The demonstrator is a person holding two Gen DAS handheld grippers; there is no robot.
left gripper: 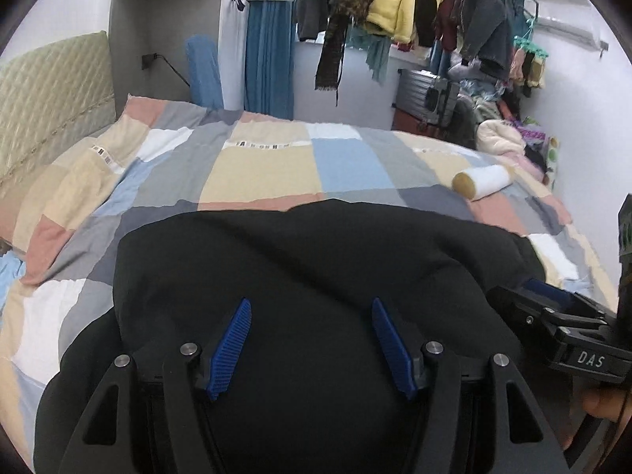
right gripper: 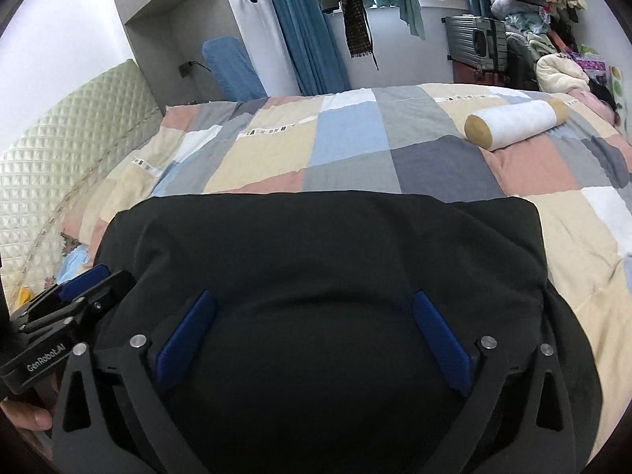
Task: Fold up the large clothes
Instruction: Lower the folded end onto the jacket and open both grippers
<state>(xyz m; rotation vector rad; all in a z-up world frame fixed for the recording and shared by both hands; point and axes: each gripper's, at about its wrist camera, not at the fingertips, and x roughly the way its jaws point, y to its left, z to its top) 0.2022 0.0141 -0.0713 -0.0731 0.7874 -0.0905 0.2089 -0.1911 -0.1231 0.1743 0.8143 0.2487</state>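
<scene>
A large black garment point(left gripper: 300, 260) lies spread on the patchwork bedspread point(left gripper: 260, 166), near the front edge of the bed; it also fills the lower half of the right wrist view point(right gripper: 316, 245). My left gripper point(left gripper: 312, 308) is open, its blue pads point(left gripper: 233, 347) wide apart just above the cloth, holding nothing. My right gripper point(right gripper: 312, 300) is open too, hovering over the garment's near part with blue pads point(right gripper: 438, 339) spread. Each gripper shows at the edge of the other's view: the right one point(left gripper: 553, 308) and the left one point(right gripper: 79, 292).
A white bolster with yellow ends point(right gripper: 513, 124) lies on the far right of the bed. A padded headboard point(right gripper: 59, 166) is at the left. Hanging clothes point(left gripper: 395, 4), a grey suitcase point(right gripper: 474, 39) and a clothes pile point(right gripper: 561, 67) stand behind the bed.
</scene>
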